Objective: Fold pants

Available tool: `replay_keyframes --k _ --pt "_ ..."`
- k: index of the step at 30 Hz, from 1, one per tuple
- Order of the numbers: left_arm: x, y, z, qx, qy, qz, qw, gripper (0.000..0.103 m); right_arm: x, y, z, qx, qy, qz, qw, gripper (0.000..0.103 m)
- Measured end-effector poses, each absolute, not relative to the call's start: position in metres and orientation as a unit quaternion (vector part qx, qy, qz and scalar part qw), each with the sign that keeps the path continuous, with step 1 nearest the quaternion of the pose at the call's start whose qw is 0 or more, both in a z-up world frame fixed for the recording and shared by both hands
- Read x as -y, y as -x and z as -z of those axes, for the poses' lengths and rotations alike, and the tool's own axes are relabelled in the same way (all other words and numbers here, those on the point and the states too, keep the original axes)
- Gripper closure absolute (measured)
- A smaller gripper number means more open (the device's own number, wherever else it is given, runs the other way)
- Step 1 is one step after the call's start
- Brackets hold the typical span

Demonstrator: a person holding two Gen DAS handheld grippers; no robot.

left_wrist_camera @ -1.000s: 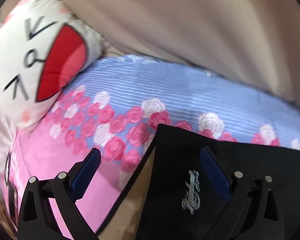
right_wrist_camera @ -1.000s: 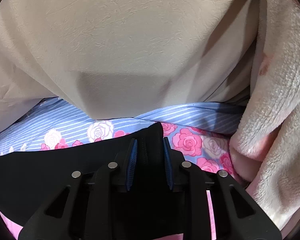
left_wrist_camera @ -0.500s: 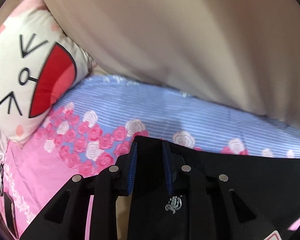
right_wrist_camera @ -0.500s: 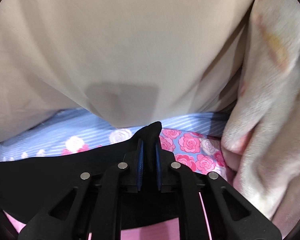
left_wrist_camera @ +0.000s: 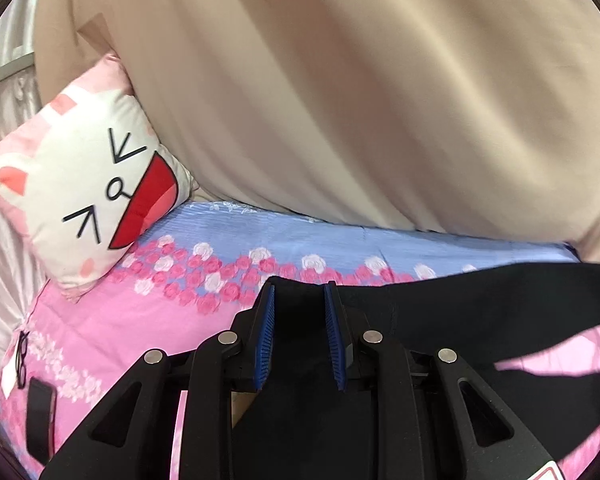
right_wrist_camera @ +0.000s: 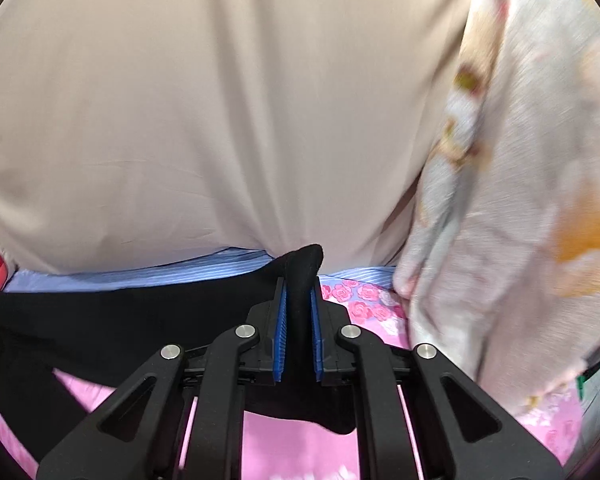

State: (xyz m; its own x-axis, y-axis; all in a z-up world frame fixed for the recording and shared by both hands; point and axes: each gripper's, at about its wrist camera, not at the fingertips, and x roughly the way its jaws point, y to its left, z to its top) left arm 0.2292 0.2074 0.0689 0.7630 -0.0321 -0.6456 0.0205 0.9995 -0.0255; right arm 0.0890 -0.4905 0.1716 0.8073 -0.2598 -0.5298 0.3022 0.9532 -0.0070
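Black pants (left_wrist_camera: 480,304) hung off the floral bedsheet (left_wrist_camera: 112,320), stretched btwn both grippers. A sec ago L gripper (left_wrist_camera: 300,336) was wide open; now it was clamped on one corner, R gripper (right_wrist_camera: 299,334) pinching the other, both lifted. Reckon the fold-over could start. Cartoon pillow (left_wrist_camera: 84,184) sat well apart.

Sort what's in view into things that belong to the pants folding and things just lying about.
Belongs to the job:
black fabric pants
left gripper, shut on them
right gripper, shut on them

Lying about:
white cartoon-face pillow
black-framed glasses
pale fleece blanket
pink rose-print bedsheet
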Motion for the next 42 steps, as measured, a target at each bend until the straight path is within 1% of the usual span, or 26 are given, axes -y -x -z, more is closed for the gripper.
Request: replay_keyframes --k 3,6,9,10,13,16,20,21,23,24,26,27,28,30,32,33,34,35,38,39,40,41,42 --pt "-0.22 -0.182 -0.067 -0.34 0.004 0.025 0.94 0.081 0.473 -0.042 -0.174 -0.258 -0.02 0.14 0.956 0.093" --pt "-0.237 -0.135 -0.047 -0.354 0.0 0.025 0.935 0.081 0.465 0.004 -0.162 -0.259 -0.012 0.139 0.956 0.093" --pt "-0.251 -0.104 -0.013 -0.39 0.0 0.023 0.921 0.081 0.46 0.047 -0.13 -0.283 -0.007 0.145 0.948 0.093" --pt "-0.256 -0.095 0.008 -0.409 0.0 0.018 0.912 0.081 0.464 0.054 -0.117 -0.29 -0.013 0.144 0.946 0.093" --pt "-0.26 -0.084 0.052 -0.447 -0.007 0.005 0.894 0.081 0.476 0.075 -0.073 -0.317 -0.039 0.158 0.934 0.093" --pt "-0.261 -0.077 0.088 -0.471 -0.001 -0.004 0.882 0.081 0.486 0.097 -0.043 -0.336 -0.063 0.174 0.923 0.093" --pt "-0.259 -0.073 0.092 -0.468 -0.003 -0.01 0.883 0.08 0.488 0.107 -0.023 -0.35 -0.072 0.176 0.917 0.093" --pt "-0.262 -0.073 0.088 -0.467 -0.003 -0.017 0.884 0.076 0.488 0.107 -0.019 -0.359 -0.07 0.177 0.914 0.093" --pt "-0.267 -0.072 0.081 -0.467 -0.001 -0.019 0.884 0.075 0.489 0.109 -0.011 -0.376 -0.074 0.174 0.907 0.088" --pt "-0.269 -0.071 0.074 -0.466 -0.002 -0.023 0.885 0.072 0.487 0.115 -0.01 -0.378 -0.077 0.176 0.906 0.085" --pt "-0.274 -0.068 0.062 -0.45 -0.019 -0.058 0.891 0.064 0.492 0.125 -0.006 -0.379 -0.086 0.181 0.903 0.071" --pt "-0.276 -0.066 0.057 -0.446 -0.023 -0.066 0.892 0.053 0.494 0.13 -0.008 -0.377 -0.09 0.184 0.903 0.057" --pt "-0.282 -0.064 0.051 -0.443 -0.019 -0.069 0.893 0.049 0.496 0.137 -0.01 -0.371 -0.098 0.186 0.904 0.043" --pt "-0.291 -0.062 0.041 -0.438 -0.005 -0.08 0.895 0.049 0.503 0.154 -0.021 -0.345 -0.128 0.186 0.911 0.041" --pt "-0.292 -0.061 0.033 -0.43 0.016 -0.075 0.899 0.048 0.515 0.162 -0.033 -0.311 -0.187 0.165 0.917 0.04" --pt "-0.287 -0.063 0.031 -0.428 0.021 -0.071 0.901 0.042 0.52 0.162 -0.036 -0.305 -0.206 0.157 0.916 0.035" --pt "-0.277 -0.066 0.031 -0.426 0.023 -0.065 0.902 0.034 0.527 0.157 -0.039 -0.304 -0.226 0.149 0.913 0.032" --pt "-0.267 -0.071 0.033 -0.426 0.021 -0.056 0.903 0.031 0.533 0.149 -0.039 -0.309 -0.241 0.146 0.909 0.032" --pt "-0.236 -0.087 0.048 -0.451 0.02 -0.028 0.892 0.03 0.549 0.108 -0.024 -0.358 -0.271 0.138 0.883 0.032" --pt "-0.226 -0.092 0.057 -0.463 0.022 -0.022 0.886 0.03 0.552 0.089 -0.016 -0.379 -0.266 0.141 0.875 0.037" --pt "-0.219 -0.095 0.064 -0.473 0.022 -0.021 0.88 0.03 0.552 0.075 -0.012 -0.393 -0.255 0.135 0.873 0.069" --pt "-0.213 -0.099 0.074 -0.487 0.019 -0.026 0.873 0.03 0.549 0.056 -0.017 -0.404 -0.23 0.14 0.874 0.085" --pt "-0.207 -0.104 0.084 -0.502 0.01 -0.04 0.864 0.03 0.544 0.048 -0.03 -0.393 -0.21 0.146 0.883 0.096"
